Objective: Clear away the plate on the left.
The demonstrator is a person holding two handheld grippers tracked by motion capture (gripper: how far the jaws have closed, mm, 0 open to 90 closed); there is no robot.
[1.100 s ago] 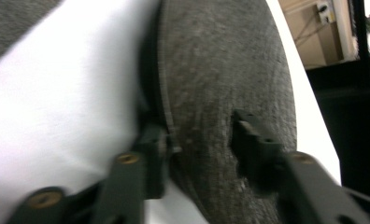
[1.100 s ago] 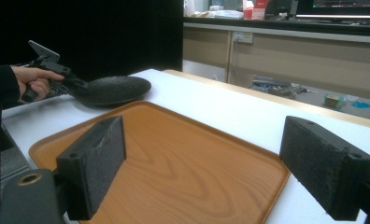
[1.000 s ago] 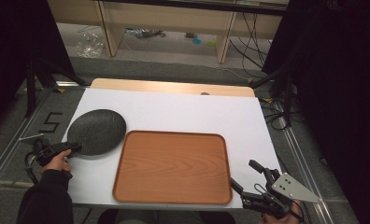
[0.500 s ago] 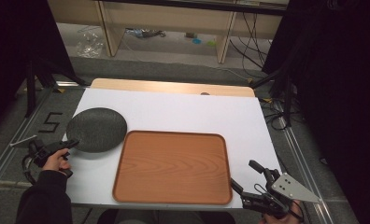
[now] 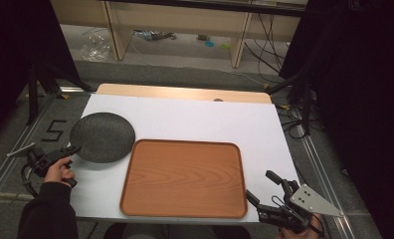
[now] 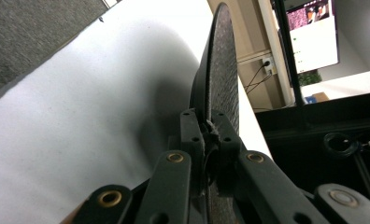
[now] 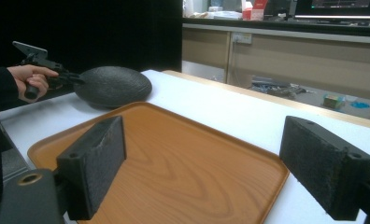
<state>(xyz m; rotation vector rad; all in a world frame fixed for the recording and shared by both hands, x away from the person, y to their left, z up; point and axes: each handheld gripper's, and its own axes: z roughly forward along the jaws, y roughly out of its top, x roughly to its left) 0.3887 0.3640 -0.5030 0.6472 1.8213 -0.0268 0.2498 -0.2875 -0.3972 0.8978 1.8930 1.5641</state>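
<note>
Dark plate pinched at its rim by left hand-held gripper; right hand-held gripper spread.

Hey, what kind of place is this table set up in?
Probably a lab or workshop set up for recording: black curtains flank the white table, loose cables lie on the floor, and a wall screen glows behind.

— What does the left gripper have?
— The rim of a dark plate (seen edge-on), pinched between both jaws.
— And beside the plate?
— The white tabletop, with the plate's shadow across it.
</note>
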